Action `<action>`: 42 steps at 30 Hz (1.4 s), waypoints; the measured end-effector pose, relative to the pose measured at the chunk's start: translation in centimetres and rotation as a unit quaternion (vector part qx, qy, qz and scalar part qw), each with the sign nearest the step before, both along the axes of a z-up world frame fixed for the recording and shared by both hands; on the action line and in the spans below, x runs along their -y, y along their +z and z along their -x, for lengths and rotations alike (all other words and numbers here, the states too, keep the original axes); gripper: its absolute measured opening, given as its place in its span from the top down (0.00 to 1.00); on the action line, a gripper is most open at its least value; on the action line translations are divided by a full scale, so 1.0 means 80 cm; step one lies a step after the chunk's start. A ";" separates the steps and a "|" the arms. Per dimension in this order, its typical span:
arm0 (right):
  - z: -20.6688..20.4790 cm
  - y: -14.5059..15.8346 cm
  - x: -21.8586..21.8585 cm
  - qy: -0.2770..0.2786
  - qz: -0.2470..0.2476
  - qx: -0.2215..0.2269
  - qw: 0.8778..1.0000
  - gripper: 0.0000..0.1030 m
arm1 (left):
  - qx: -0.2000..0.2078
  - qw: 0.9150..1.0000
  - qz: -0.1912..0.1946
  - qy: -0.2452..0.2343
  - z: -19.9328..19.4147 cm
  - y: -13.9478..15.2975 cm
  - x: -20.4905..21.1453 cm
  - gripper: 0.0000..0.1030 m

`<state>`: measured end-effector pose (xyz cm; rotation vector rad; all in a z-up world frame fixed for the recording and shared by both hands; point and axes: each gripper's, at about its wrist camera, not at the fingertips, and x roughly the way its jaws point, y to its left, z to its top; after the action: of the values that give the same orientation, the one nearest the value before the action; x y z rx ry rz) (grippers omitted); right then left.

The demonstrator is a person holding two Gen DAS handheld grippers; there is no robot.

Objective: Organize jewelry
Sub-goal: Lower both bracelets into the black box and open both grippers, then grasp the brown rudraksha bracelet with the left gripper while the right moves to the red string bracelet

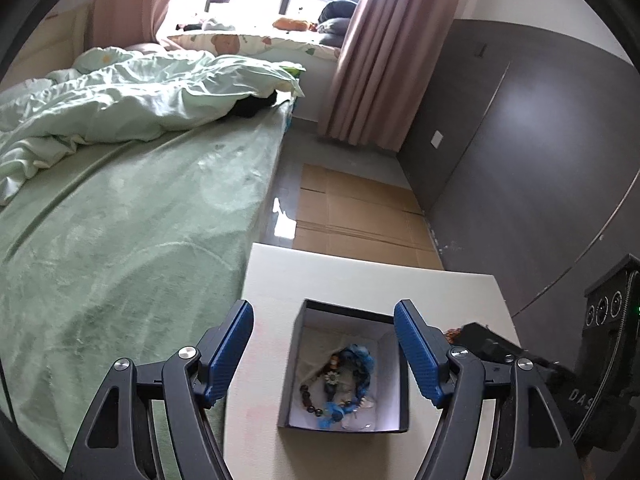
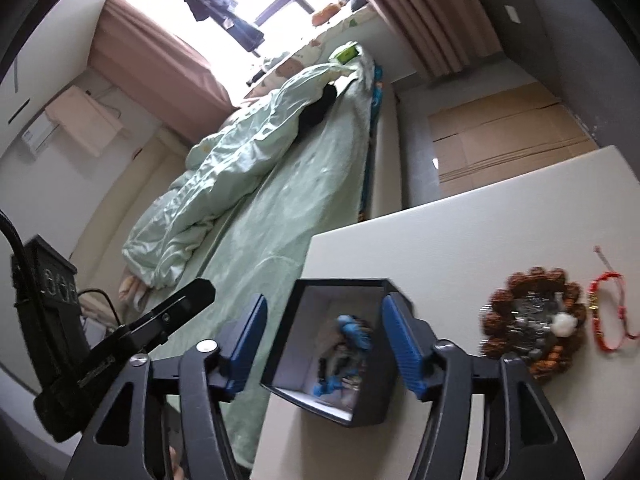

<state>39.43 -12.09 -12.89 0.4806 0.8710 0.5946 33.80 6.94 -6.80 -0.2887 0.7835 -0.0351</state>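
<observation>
A dark box with a white lining [image 1: 316,332] stands on the white table [image 1: 360,280]. In it lies a tangle of jewelry [image 1: 356,364]: blue beads, dark beads and a small flower charm. My left gripper [image 1: 323,308] hangs open over the box, one blue pad on each side, touching nothing. In the right wrist view my right gripper [image 2: 324,300] is also open above the same box [image 2: 370,404], the blurred blue jewelry [image 2: 352,332] showing between its pads. To its right on the table lie a brown bead bracelet [image 2: 532,324] and a red cord bracelet [image 2: 608,312].
A bed with a green sheet [image 1: 120,240] and a rumpled quilt runs along the table's left edge. Flattened cardboard [image 1: 360,208] covers the floor beyond the table. A dark wall panel [image 1: 540,160] rises on the right. The other gripper's black body [image 2: 180,308] juts in from the left.
</observation>
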 end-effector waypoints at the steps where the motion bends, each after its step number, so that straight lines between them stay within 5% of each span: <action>1: 0.002 0.001 0.009 -0.006 -0.002 0.000 1.000 0.37 | 0.001 1.000 -0.001 -0.002 0.000 0.001 0.003 0.28; 31: 0.022 -0.016 0.192 -0.129 -0.019 -0.037 0.991 0.36 | -0.008 0.994 -0.011 -0.113 -0.021 -0.011 0.138 0.26; 42: 0.007 -0.046 0.210 -0.142 0.019 -0.076 0.987 0.45 | -0.069 0.985 -0.011 -0.160 -0.051 -0.061 0.196 0.54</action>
<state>38.87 -28.87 -16.59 0.6099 0.9364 0.2816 37.88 -8.71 -11.67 -0.1424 0.9627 -0.3119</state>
